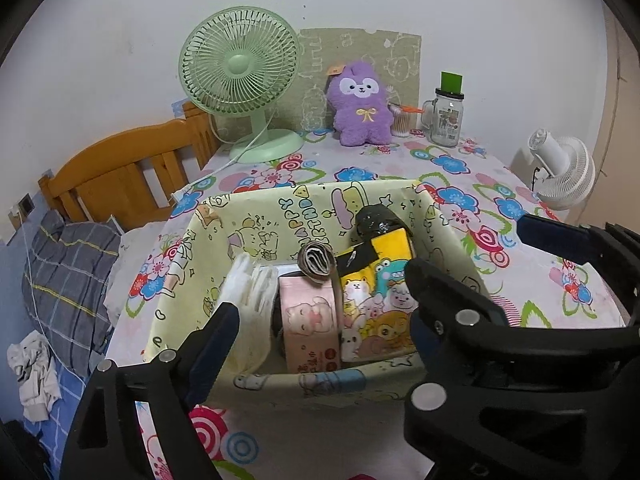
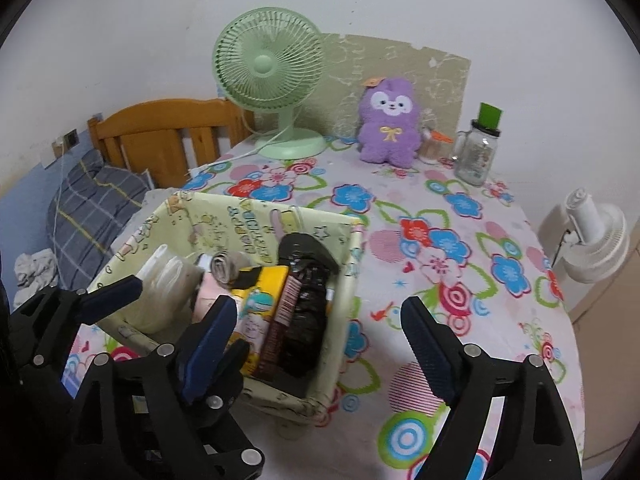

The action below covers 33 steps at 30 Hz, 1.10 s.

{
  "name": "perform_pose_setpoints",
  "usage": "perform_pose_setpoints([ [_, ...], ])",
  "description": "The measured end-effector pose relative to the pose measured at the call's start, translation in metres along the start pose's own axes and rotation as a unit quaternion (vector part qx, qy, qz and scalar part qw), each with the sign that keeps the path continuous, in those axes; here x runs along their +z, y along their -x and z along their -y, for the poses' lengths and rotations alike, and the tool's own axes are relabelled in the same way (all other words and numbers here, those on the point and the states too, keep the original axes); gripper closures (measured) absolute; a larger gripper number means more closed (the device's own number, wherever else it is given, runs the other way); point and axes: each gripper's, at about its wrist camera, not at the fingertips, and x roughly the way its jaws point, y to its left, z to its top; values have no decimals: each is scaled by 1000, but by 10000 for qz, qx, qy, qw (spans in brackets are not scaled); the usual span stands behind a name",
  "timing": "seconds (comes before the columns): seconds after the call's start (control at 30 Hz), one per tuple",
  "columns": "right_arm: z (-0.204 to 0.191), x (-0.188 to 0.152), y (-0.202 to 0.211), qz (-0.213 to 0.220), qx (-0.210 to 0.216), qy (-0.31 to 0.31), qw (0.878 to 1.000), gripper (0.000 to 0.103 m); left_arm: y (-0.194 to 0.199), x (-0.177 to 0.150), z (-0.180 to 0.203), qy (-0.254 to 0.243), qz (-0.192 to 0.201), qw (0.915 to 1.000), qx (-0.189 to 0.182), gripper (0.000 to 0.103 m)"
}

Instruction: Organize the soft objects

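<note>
- Both grippers hang spread and hold nothing: in the left wrist view my left gripper point(image 1: 316, 292) fills the lower frame over the near rim of the box, and in the right wrist view my right gripper point(image 2: 318, 328) sits at the bottom with its fingers well apart.
- Just past the fingers, centre frame, the fabric storage box point(image 1: 384, 196) stands on the flowered worktop point(image 1: 520, 208), already packed: white folded plastic bags point(image 1: 248, 280) at its left wall, a pink tissue pack point(image 1: 310, 320) beside them, a cartoon-print pack point(image 1: 378, 316) right of that, a rolled grey cloth point(image 1: 316, 264) on top, and a black crinkled bag point(image 2: 304, 312) along the right wall.
- Farther back, upper centre, the purple plush toy point(image 1: 362, 106) sits upright against a card backing, near the green desk fan point(image 1: 240, 64) on its left and touching or just beside a swab holder, with a glass jar point(image 1: 446, 120) further to its right.
- My guess is the plush is the soft thing not yet boxed. To do it well I would reach over the box without brushing its rim, close on the plush's body rather than an ear, and lift clear of the jar and holder.
- Room in the box looks tight; pressing the plush on top may be needed.
</note>
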Motion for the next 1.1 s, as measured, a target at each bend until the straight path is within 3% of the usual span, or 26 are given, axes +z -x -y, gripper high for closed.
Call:
perform_pose_setpoints([
  [0.27,22,-9,14,101,-52,-219,9997,16,10,-1,13,54,63,10000,-52,13],
  [0.5,40,-16,35,229,-446,-244,9984,13,20,-1,33,19,166,9997,-178,12],
  [1.1,90,-36,78,501,-769,-633,9938,11,45,1,76,-134,432,9986,-265,5],
])
